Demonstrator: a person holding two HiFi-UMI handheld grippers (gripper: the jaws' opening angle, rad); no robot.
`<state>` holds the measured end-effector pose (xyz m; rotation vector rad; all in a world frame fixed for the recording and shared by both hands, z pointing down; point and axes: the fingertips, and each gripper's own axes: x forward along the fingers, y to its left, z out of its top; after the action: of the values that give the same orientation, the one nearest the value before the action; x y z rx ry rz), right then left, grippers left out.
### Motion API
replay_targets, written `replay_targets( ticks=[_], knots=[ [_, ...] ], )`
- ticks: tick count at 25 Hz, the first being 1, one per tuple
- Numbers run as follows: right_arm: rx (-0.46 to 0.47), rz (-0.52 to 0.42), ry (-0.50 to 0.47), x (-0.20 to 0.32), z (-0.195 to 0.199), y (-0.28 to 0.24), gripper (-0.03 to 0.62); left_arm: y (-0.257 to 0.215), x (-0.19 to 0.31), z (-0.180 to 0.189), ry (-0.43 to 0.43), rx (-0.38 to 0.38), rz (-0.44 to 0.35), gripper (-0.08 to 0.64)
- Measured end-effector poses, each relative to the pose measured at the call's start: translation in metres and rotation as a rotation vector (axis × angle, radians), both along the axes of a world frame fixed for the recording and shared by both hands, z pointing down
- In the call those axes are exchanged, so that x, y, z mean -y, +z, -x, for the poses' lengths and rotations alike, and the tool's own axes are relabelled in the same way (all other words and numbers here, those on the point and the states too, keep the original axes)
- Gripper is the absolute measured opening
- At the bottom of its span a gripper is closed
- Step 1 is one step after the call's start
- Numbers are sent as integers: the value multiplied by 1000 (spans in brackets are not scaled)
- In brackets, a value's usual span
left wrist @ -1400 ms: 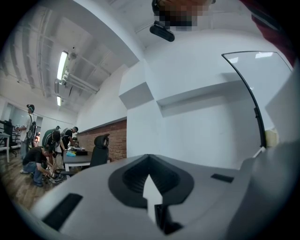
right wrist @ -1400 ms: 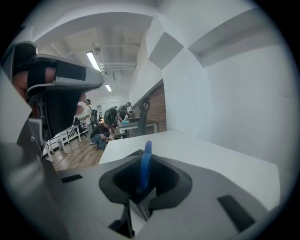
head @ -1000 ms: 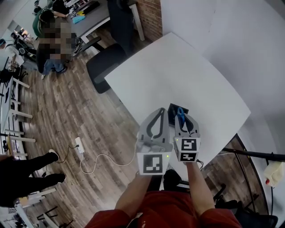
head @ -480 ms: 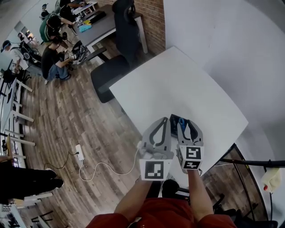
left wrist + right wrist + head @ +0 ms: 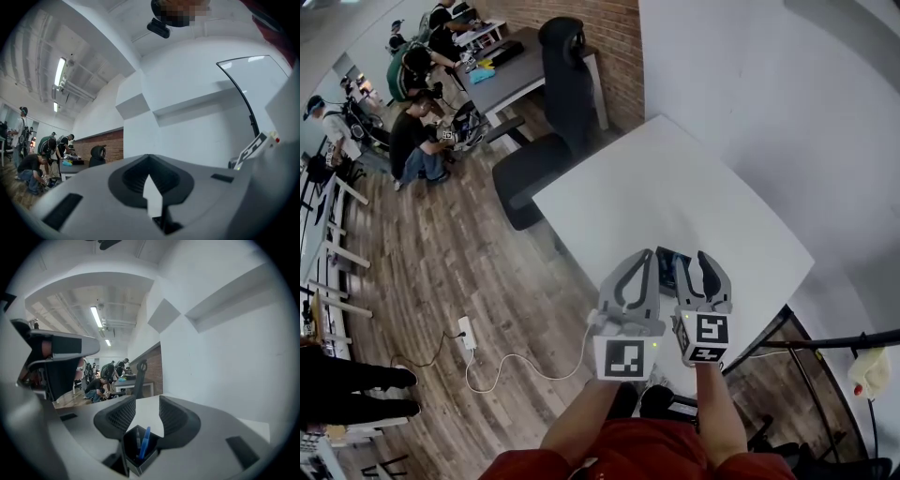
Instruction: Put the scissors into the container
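A black open-topped container (image 5: 138, 453) stands on the white table (image 5: 675, 187) near its front edge. The scissors (image 5: 144, 442), with a blue handle, stand upright inside it. My right gripper (image 5: 147, 401) hangs just above the container (image 5: 667, 262), jaws open with nothing between them. In the head view the right gripper (image 5: 692, 258) is right of the left gripper (image 5: 647, 255), side by side over the table's near edge. The left gripper (image 5: 149, 157) has its jaws together and holds nothing.
A black office chair (image 5: 525, 173) stands at the table's far left corner, in front of a grey desk and brick wall. People sit and crouch at the back left. A power strip with a white cable (image 5: 467, 330) lies on the wooden floor.
The right gripper's jaws have spread apart; the blue scissors that were between them now stand in the container. Both grippers sit slightly lower in the head view.
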<state>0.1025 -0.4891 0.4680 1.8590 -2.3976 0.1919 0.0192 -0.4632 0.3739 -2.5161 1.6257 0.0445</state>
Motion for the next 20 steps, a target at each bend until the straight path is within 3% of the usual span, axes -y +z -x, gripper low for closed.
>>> replay_targets(
  ticks=[4, 12, 20],
  knots=[
    [7, -61, 16, -6, -3, -27, 161, -13, -5, 0, 8, -37, -27, 11],
    [10, -205, 42, -25, -9, -91, 161, -34, -18, -1, 39, -14, -73, 11],
    [-7, -319, 54, -43, -7, -140, 161, -52, -25, -1, 62, -59, -102, 11]
  ],
)
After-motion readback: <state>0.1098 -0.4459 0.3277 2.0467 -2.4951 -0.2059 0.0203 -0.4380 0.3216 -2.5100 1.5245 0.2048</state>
